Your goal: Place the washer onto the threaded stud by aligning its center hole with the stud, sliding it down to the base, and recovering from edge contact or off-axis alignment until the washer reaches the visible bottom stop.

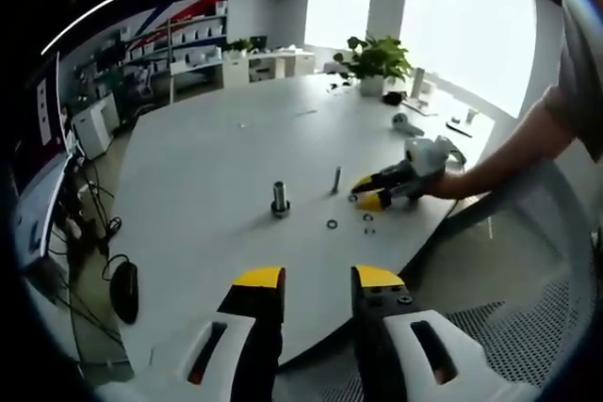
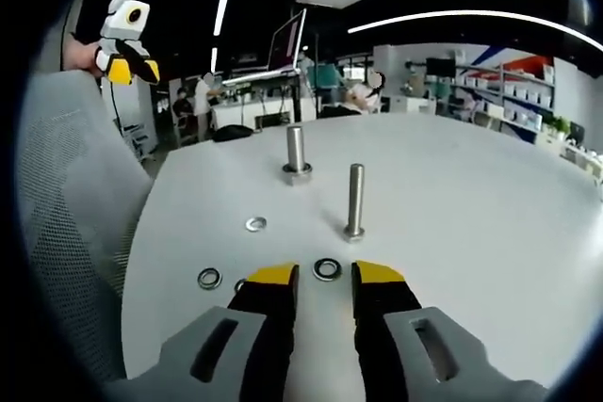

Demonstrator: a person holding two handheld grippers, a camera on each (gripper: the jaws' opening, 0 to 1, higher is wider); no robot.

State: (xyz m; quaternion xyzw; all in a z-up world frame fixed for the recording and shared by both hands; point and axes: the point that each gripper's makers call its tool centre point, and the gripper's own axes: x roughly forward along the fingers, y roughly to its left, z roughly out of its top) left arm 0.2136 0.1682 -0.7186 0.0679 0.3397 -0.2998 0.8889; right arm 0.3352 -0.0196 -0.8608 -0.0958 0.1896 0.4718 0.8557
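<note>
Here, in the right gripper view, washers [image 2: 209, 278] are seen lying flat on the table [image 2: 471, 204], one washer [image 2: 327, 268] just beyond the open, empty right claw [image 2: 325, 280], near the threaded stud [image 2: 354, 201]. The left claw [image 1: 317, 280] is held open, empty.

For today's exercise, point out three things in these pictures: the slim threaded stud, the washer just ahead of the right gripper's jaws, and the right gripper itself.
Slim threaded stud [image 2: 355, 200]: right gripper view, middle of its upright shaft.
Washer [image 2: 327, 269]: right gripper view, on its metal ring, flat on the table.
Right gripper [image 2: 325, 277]: right gripper view, midway between its yellow fingertips.
</note>
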